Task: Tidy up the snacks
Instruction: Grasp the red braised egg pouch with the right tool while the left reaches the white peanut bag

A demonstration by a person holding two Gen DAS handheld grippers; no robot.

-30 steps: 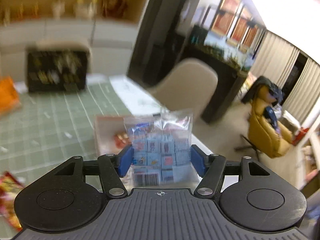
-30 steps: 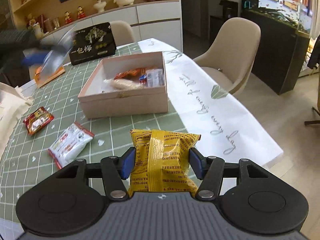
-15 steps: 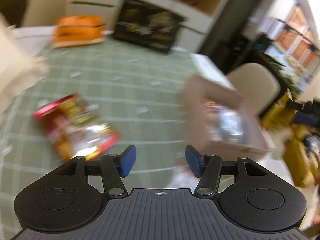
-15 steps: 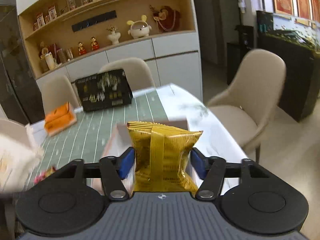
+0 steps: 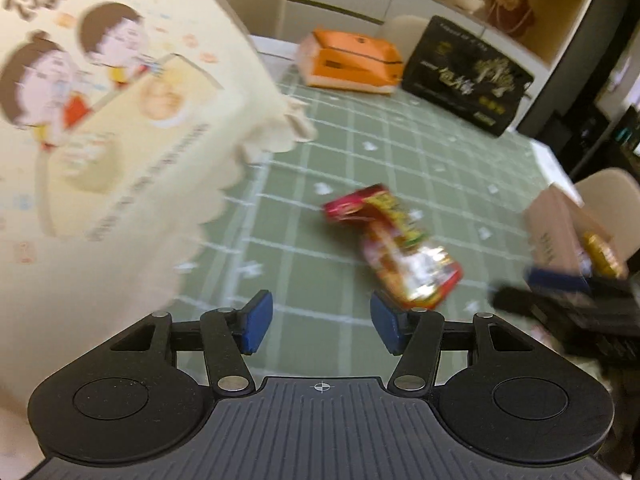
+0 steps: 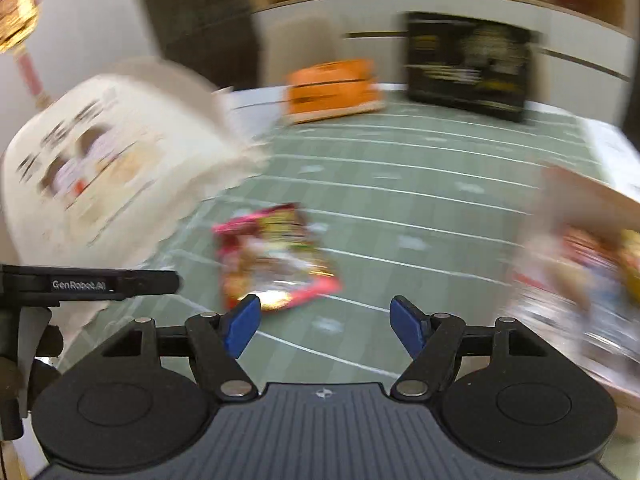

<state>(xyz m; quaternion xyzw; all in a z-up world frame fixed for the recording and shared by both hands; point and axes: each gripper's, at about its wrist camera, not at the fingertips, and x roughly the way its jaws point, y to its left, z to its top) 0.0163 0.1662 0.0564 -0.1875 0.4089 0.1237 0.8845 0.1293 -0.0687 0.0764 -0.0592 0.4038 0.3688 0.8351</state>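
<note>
A red and yellow snack packet (image 5: 394,246) lies flat on the green checked tablecloth (image 5: 360,152). My left gripper (image 5: 322,324) hovers just short of it, open, with nothing between its blue pads. My right gripper (image 6: 324,324) is also open and empty, and the same packet (image 6: 272,256) lies just beyond its left pad. The pink cardboard box (image 5: 556,228) stands at the right with a yellow packet (image 5: 602,254) at its rim. In the right wrist view the box (image 6: 580,208) holds blurred snacks. One blue pad (image 5: 556,280) of the right gripper shows in front of the box.
A large cream bag (image 5: 100,120) with cartoon figures fills the left side of the table. An orange carton (image 5: 352,62) and a black gift box (image 5: 468,74) stand at the far edge, with chairs and shelves behind. The left gripper's arm (image 6: 92,282) crosses the right wrist view.
The left gripper let go of the clear bag of blue sweets and the right one of the yellow packet. Both swung left, from the box towards the red packet.
</note>
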